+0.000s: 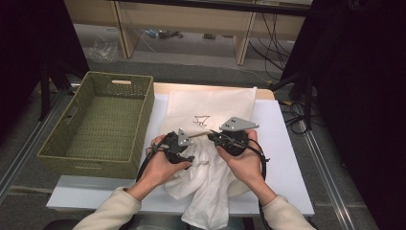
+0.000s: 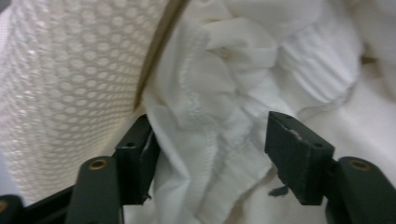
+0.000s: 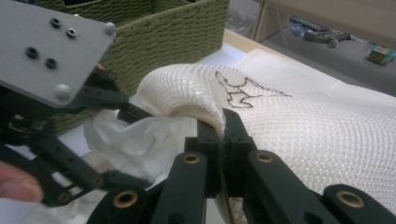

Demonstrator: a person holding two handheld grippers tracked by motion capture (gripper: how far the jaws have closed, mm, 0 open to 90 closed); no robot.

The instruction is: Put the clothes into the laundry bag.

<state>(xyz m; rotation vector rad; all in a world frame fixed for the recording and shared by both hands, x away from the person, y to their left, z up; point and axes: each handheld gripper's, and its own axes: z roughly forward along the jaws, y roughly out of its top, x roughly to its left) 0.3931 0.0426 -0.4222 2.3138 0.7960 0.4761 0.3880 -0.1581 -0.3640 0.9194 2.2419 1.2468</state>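
A white mesh bag [image 1: 210, 108] with a dark logo lies flat on the table, its mouth toward the person. My right gripper [image 1: 211, 136] is shut on the bag's raised rim [image 3: 205, 100], and its jaws [image 3: 223, 126] pinch the mesh so that the mouth arches up. A crumpled white garment [image 1: 206, 187] spills from the mouth toward the table's near edge. My left gripper [image 1: 189, 158] is at the mouth with its jaws [image 2: 210, 135] apart. A gathered fold of the garment [image 2: 224, 93] lies loose between them, and the mesh [image 2: 60, 84] is on their left.
A green woven basket [image 1: 95, 158] stands empty at the left of the white tabletop [image 1: 282, 158], close to my left hand. Dark curtains flank the table. Desks and cables are on the floor beyond its far edge.
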